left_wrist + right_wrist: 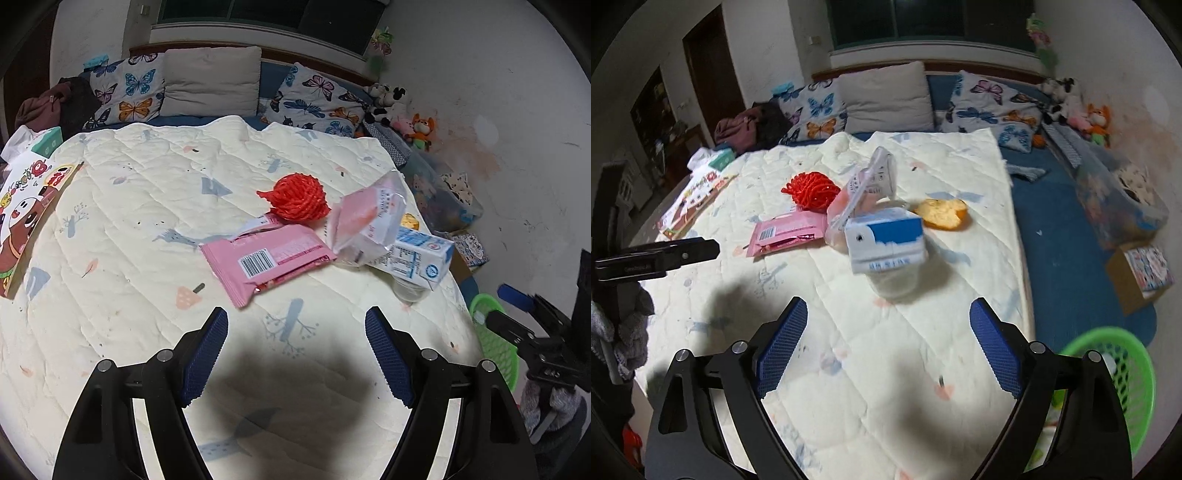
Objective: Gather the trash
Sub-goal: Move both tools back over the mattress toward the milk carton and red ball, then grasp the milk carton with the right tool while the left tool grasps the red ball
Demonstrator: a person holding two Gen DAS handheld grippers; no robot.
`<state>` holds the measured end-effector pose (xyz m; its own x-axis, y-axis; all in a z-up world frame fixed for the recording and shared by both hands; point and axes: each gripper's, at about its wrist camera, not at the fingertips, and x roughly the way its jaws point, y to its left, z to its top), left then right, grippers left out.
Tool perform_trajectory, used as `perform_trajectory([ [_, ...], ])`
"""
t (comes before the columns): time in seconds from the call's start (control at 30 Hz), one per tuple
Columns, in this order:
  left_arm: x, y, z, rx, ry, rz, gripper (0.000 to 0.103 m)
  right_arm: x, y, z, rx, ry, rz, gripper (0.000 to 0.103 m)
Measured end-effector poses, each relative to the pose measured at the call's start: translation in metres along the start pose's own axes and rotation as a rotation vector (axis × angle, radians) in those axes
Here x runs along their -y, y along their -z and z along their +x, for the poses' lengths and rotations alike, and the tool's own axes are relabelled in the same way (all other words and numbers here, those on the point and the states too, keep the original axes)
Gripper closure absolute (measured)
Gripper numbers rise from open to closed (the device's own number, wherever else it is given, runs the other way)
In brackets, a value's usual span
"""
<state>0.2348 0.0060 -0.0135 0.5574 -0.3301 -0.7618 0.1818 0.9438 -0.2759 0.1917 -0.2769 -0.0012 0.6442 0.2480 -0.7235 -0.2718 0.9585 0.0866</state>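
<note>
The trash lies in a loose cluster on the cream quilt point(129, 229) covering the bed: a red foam fruit net point(295, 199), a flattened pink snack wrapper point(266, 258) with its barcode face up, a crumpled clear plastic bag point(369, 225) with pink and white print, and a blue-and-white milk carton point(421, 258) resting on a clear plastic cup point(408, 290). The wrapper touches the bag, and the bag leans on the carton. In the left wrist view the cup is mostly hidden under the carton and only a yellow sliver shows behind the bag; the right wrist view shows this as an orange peel point(942, 214) lying just beyond the carton, and shows more of the cup beneath it. The print on the carton and bag is too small to read. A green plastic basket point(1123, 373) stands on the blue floor beside the bed, cut off by the frame edge and partly hidden behind the right tool point(888, 341); something white lies inside it, not identifiable. The left tool point(295, 350) hangs over bare quilt with its blue pads wide apart and nothing between them. The right tool likewise stands wide and empty, near the carton.
</note>
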Motion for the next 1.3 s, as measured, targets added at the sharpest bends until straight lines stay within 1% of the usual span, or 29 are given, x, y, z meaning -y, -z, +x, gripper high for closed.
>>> perform_trajectory([
  [0.2,-0.008,-0.013,0.010,-0.007,-0.024,0.018,0.029,-0.003,-0.019,0.035,-0.045,-0.001,-0.054,0.013],
  [0.37,-0.014,-0.028,0.015,0.002,-0.023,0.024,0.029,-0.006,-0.031,0.058,-0.077,0.002,-0.102,0.013],
  [0.57,-0.015,-0.045,0.029,0.002,-0.018,0.038,0.029,-0.008,-0.036,0.083,-0.108,0.022,-0.107,0.013],
  [0.7,-0.011,-0.055,0.041,-0.006,-0.018,0.068,0.029,-0.008,-0.038,0.094,-0.126,0.030,-0.115,0.013],
  [0.8,-0.007,-0.065,0.051,-0.008,-0.021,0.096,0.029,-0.008,-0.041,0.095,-0.118,0.028,-0.111,0.016],
  [0.87,-0.006,-0.071,0.058,-0.015,-0.027,0.107,0.029,-0.010,-0.042,0.093,-0.120,0.029,-0.119,0.021],
  [0.93,-0.004,-0.077,0.066,-0.017,-0.029,0.116,0.029,-0.012,-0.042,0.092,-0.118,0.042,-0.134,0.030],
  [0.97,-0.004,-0.079,0.068,-0.019,-0.026,0.120,0.029,-0.012,-0.041,0.092,-0.121,0.046,-0.139,0.032],
  [1.0,-0.003,-0.082,0.072,-0.022,-0.024,0.127,0.029,-0.013,-0.040,0.093,-0.128,0.053,-0.139,0.036],
  [1.03,-0.001,-0.084,0.075,-0.026,-0.023,0.135,0.027,-0.012,-0.040,0.093,-0.129,0.054,-0.136,0.036],
  [1.07,0.000,-0.086,0.078,-0.032,-0.021,0.144,0.024,-0.011,-0.039,0.092,-0.126,0.049,-0.135,0.037],
  [1.13,0.003,-0.090,0.084,-0.032,-0.029,0.160,0.023,-0.011,-0.038,0.090,-0.122,0.054,-0.137,0.037],
  [1.23,0.007,-0.094,0.090,-0.031,-0.013,0.178,0.023,-0.010,-0.038,0.084,-0.115,0.044,-0.125,0.037],
  [1.3,0.009,-0.098,0.096,-0.039,0.002,0.183,0.021,-0.008,-0.039,0.078,-0.107,0.039,-0.117,0.037],
])
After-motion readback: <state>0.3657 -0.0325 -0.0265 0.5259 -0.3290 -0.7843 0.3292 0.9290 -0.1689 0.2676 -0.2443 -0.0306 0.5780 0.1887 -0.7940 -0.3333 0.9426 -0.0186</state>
